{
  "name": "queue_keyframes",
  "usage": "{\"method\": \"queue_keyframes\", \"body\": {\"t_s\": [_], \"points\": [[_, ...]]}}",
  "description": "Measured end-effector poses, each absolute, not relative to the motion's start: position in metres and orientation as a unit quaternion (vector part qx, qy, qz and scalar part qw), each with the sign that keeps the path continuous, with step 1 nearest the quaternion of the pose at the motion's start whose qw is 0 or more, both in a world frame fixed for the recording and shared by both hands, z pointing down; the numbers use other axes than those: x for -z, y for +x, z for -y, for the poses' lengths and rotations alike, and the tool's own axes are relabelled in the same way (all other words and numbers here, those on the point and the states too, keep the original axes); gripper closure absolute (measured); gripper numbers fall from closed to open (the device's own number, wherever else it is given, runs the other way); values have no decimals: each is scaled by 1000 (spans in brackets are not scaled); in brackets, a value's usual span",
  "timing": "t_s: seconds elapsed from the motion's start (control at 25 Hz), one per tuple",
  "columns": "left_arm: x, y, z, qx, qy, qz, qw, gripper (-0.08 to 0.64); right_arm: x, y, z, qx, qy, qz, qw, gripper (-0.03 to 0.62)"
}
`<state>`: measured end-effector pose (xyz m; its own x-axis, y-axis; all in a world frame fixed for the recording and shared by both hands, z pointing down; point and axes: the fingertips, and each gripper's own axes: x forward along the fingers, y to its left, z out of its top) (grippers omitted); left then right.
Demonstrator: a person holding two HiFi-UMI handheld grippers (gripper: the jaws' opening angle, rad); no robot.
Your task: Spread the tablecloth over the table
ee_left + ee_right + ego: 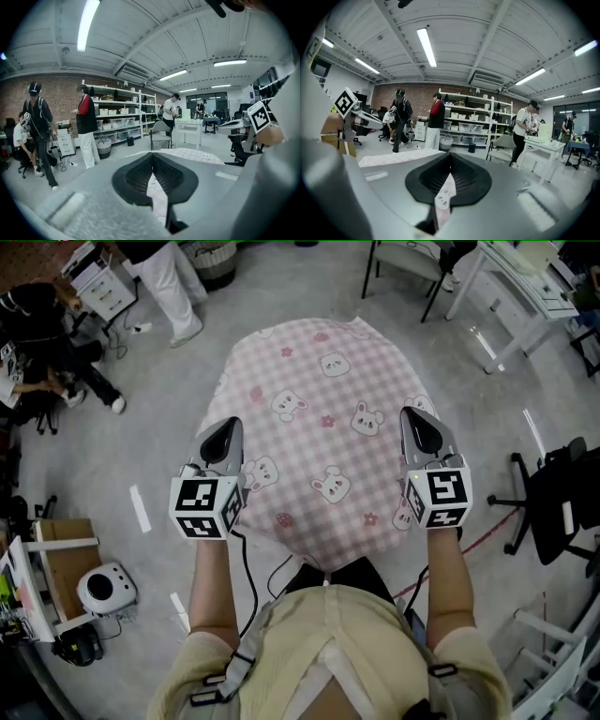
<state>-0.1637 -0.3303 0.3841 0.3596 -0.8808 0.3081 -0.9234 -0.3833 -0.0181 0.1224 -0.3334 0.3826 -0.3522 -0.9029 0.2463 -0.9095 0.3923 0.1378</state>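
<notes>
Table — unseen beneath tablecloth (323, 381)

The tablecloth (323, 418) is thin matt cloth, softly creased. The left gripper (223, 430) and right gripper (424, 423) have smooth matt grey plastic fingers (84, 187) lined with black ribbed rubbery pads (136, 176). At nine o'clock of the cloth, the floor (159, 418) looks like smooth, faintly glossy concrete.

The head view looks steeply down over the tablecloth (319, 427). Both gripper views sit close behind their jaws, facing across the room toward the same shelves (117, 112).
</notes>
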Motion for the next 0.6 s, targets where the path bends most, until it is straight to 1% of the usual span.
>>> {"method": "queue_keyframes", "body": {"t_s": [0.28,0.6], "points": [[-376,-159,290,-138,831,533,78,557,-375,122,292,-37,560,817,131,589],[-375,-166,250,-144,834,528,75,557,-365,119,253,-36,560,817,132,589]]}}
